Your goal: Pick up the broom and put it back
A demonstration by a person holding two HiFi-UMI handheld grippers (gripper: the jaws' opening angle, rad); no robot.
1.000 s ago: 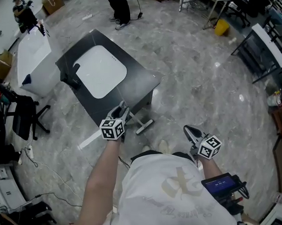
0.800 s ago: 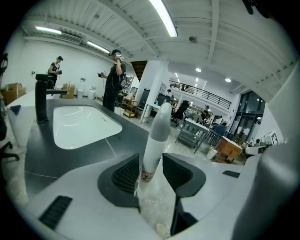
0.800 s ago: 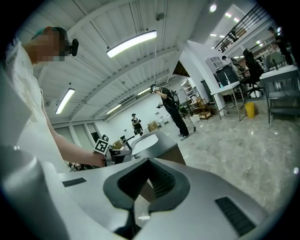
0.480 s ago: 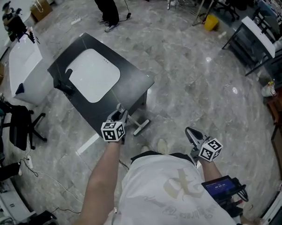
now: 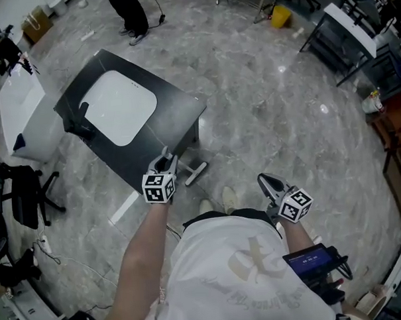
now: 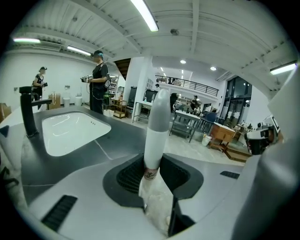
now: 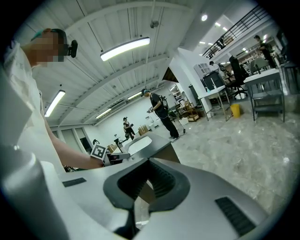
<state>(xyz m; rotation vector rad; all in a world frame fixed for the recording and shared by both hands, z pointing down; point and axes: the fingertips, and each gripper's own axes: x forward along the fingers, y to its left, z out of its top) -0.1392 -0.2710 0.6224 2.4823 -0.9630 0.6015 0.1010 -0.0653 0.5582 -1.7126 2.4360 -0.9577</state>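
Note:
The broom stands on the floor against the black sink table [image 5: 183, 121], its head [image 5: 196, 173] on the tiles and its pale handle [image 6: 155, 131] rising toward me. My left gripper [image 5: 165, 160] is at the handle's upper part. In the left gripper view the handle stands upright in the hollow between the jaws [image 6: 154, 165], which are closing; a gap still shows on each side of it. My right gripper [image 5: 266, 182] hangs at my right side over bare floor, away from the broom, and its jaws [image 7: 146, 183] look shut on nothing.
The table holds a white basin [image 5: 118, 106] and a black tap [image 5: 77, 123]. A white strip [image 5: 126, 207] lies on the floor left of my feet. An office chair [image 5: 24, 190] stands at the left, a person [image 5: 129, 14] beyond the table, desks and a yellow bin [image 5: 280, 15] at the back right.
The left gripper has sunk a little along the broom handle and its jaws have narrowed around it. The right gripper has shifted slightly sideways. My head view has drifted, so the table sits higher and further left.

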